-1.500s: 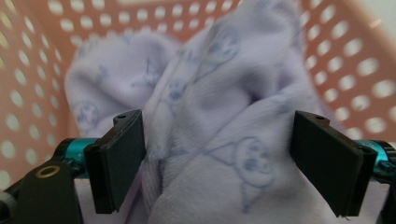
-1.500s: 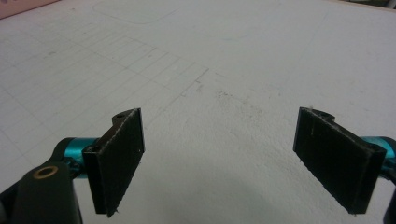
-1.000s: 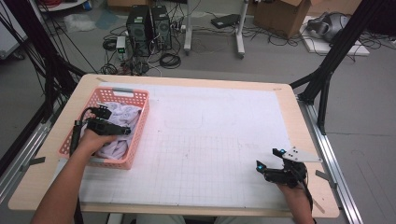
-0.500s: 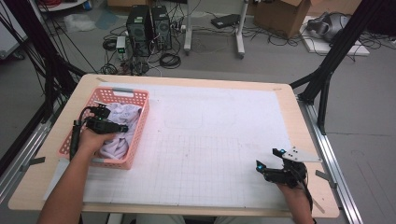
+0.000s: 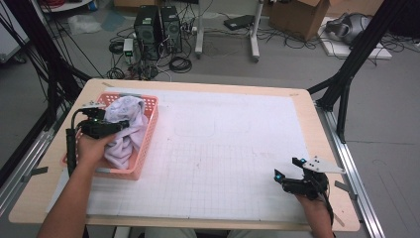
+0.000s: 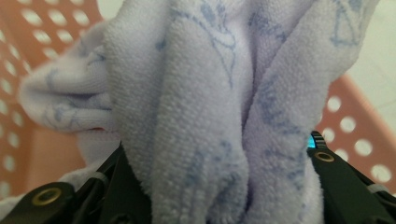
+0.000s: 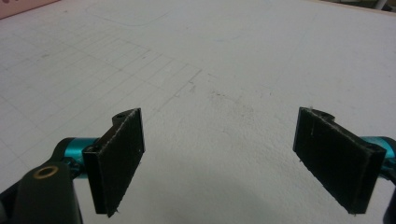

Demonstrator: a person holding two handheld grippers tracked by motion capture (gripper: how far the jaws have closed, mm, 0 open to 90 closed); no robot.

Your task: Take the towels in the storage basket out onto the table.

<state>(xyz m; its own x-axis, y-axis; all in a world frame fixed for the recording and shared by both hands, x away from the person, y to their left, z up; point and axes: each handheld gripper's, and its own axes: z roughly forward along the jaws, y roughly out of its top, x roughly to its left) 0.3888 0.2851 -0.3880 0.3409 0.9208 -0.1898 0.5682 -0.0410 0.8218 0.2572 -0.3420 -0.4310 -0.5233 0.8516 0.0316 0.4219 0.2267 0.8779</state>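
The towel [image 5: 126,130] is pale lilac terry with faint blue print, bunched in thick folds and lifted partly out of the pink basket [image 5: 148,134], at the table's nine o'clock.

High view overhead facing forward-down, left gripper view close on towel [image 6: 201,116], right gripper view low over mat [image 7: 224,70]

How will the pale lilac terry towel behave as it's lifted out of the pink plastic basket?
The pale lilac terry towel bunches in folds between the left gripper jaws, so it is probably floppy and will drape. Its nubby pile likely resists slipping. Trailing cloth may drag on the pink plastic basket.
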